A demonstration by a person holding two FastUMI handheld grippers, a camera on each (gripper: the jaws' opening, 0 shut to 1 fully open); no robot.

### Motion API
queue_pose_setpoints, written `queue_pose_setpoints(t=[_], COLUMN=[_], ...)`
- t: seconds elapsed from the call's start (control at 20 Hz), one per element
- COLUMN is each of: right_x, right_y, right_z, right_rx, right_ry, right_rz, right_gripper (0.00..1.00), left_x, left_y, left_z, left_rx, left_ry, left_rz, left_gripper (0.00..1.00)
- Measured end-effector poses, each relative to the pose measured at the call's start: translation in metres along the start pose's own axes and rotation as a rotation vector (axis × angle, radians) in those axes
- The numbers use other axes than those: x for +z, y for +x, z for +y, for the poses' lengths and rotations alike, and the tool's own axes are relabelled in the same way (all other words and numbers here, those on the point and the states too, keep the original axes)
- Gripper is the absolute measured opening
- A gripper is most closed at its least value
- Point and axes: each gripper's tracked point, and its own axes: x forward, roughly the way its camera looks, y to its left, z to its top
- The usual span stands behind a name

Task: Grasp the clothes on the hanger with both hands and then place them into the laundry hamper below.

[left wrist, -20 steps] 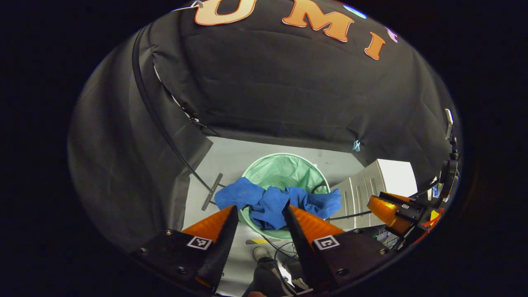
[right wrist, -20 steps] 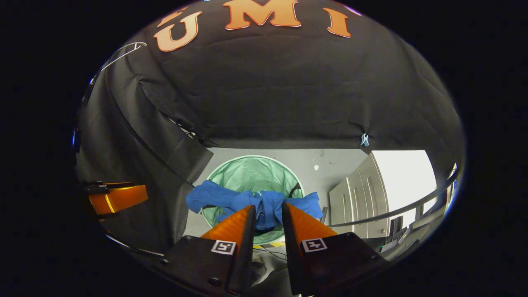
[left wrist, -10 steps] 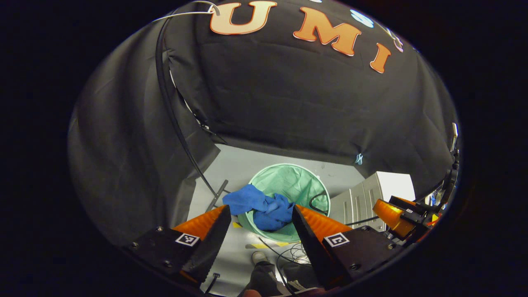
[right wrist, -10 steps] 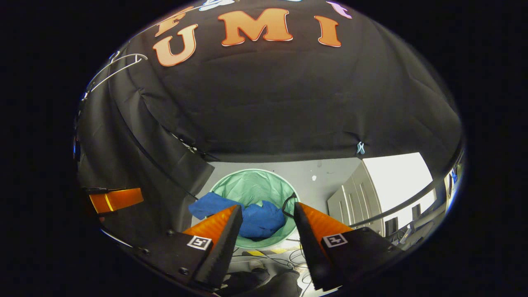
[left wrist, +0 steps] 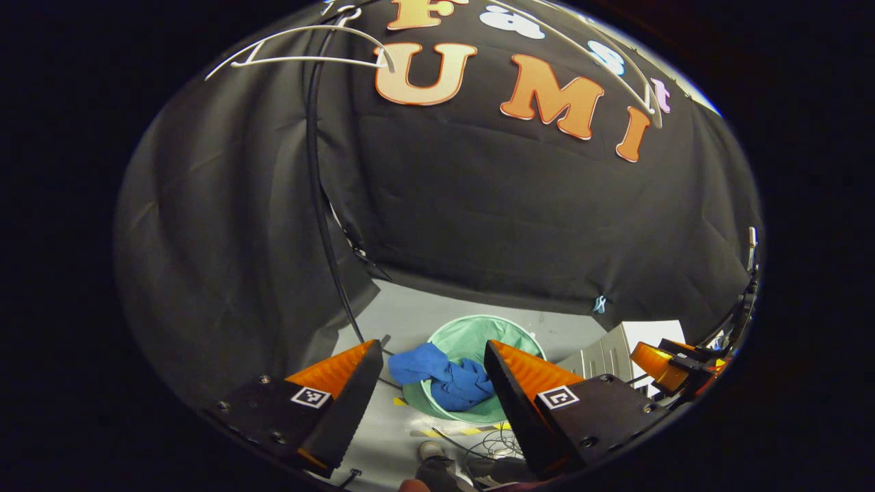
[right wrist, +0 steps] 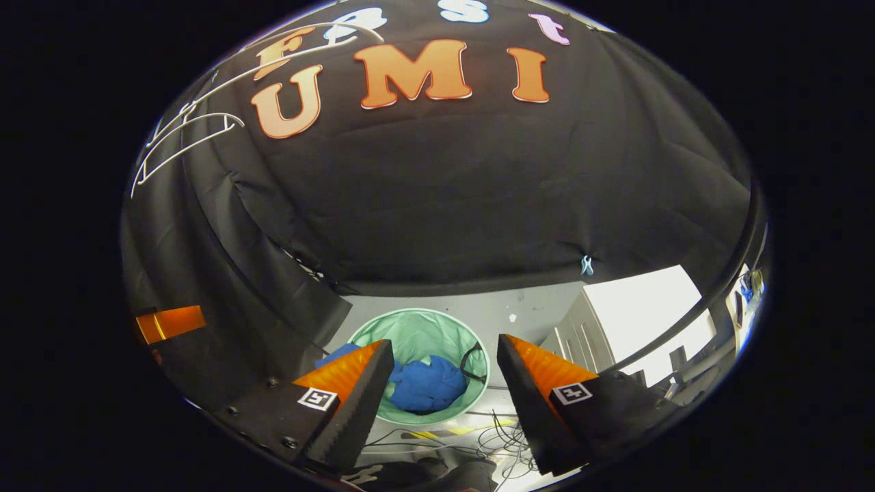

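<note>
Your hamper (left wrist: 509,410) sits on the floor below, green and soft-walled, so a bump could tip it. Blue clothes (left wrist: 444,376) lie inside, but one end drapes over the near rim; in my judgement it could slide out and drag the rest. Bare hanger (left wrist: 301,58) hangs up top. Your left gripper (left wrist: 431,355) is spread wide, empty. Right gripper (right wrist: 444,352) too, nothing between its fingers.

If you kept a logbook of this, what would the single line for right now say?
stage: release done | blue garment: in green hamper, part draped over rim | left gripper: open, above | right gripper: open, above | white hanger: bare
</note>
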Motion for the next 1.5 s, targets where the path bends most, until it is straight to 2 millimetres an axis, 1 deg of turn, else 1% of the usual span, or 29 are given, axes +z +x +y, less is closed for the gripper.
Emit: queue_pose_setpoints(t=[0.2,0.35,0.45,0.55,0.65,0.85,0.9,1.0,1.05,1.2,1.25,1.3,1.5], right_x=[0.031,0.056,0.073,0.088,0.102,0.122,0.128,0.139,0.145,0.162,0.168,0.173,0.187], right_y=[-0.016,-0.031,-0.044,-0.056,-0.068,-0.089,-0.091,-0.101,-0.106,-0.125,-0.129,-0.134,-0.15], right_z=[0.001,0.006,0.009,0.012,0.02,0.013,0.017,0.024,0.025,0.032,0.033,0.035,0.041], right_rx=[-0.008,0.0,0.0,0.004,0.017,-0.014,-0.006,0.012,0.013,0.027,0.033,0.037,0.046], right_ry=[0.029,0.024,0.005,-0.007,-0.006,-0.074,-0.075,-0.061,-0.065,-0.087,-0.092,-0.094,-0.099], right_rz=[-0.078,-0.145,-0.189,-0.228,-0.262,-0.34,-0.358,-0.402,-0.427,-0.488,-0.509,-0.528,-0.581], right_gripper=[0.99,0.99,0.99,0.99,0.99,0.99,0.99,0.98,0.98,0.98,0.98,0.89,0.89], left_x=[0.02,0.043,0.056,0.08,0.095,0.128,0.134,0.145,0.152,0.17,0.175,0.178,0.185], left_y=[-0.029,-0.049,-0.063,-0.073,-0.092,-0.112,-0.116,-0.124,-0.129,-0.144,-0.146,-0.151,-0.163], left_z=[0.012,0.018,0.013,0.006,0.006,-0.002,-0.005,-0.01,-0.011,-0.01,-0.006,-0.004,-0.004], left_rx=[0.022,0.038,0.028,0.007,-0.007,-0.017,-0.023,-0.038,-0.044,-0.038,-0.031,-0.023,-0.033], left_ry=[0.021,0.036,0.034,0.022,0.019,0.038,0.035,0.021,0.014,0.011,0.013,0.014,-0.001], left_rz=[-0.091,-0.177,-0.241,-0.32,-0.376,-0.485,-0.501,-0.528,-0.542,-0.598,-0.621,-0.64,-0.68], left_gripper=[0.95,0.95,0.95,0.95,0.95,0.95,0.95,0.94,0.92,0.92,0.98,0.92,0.91])
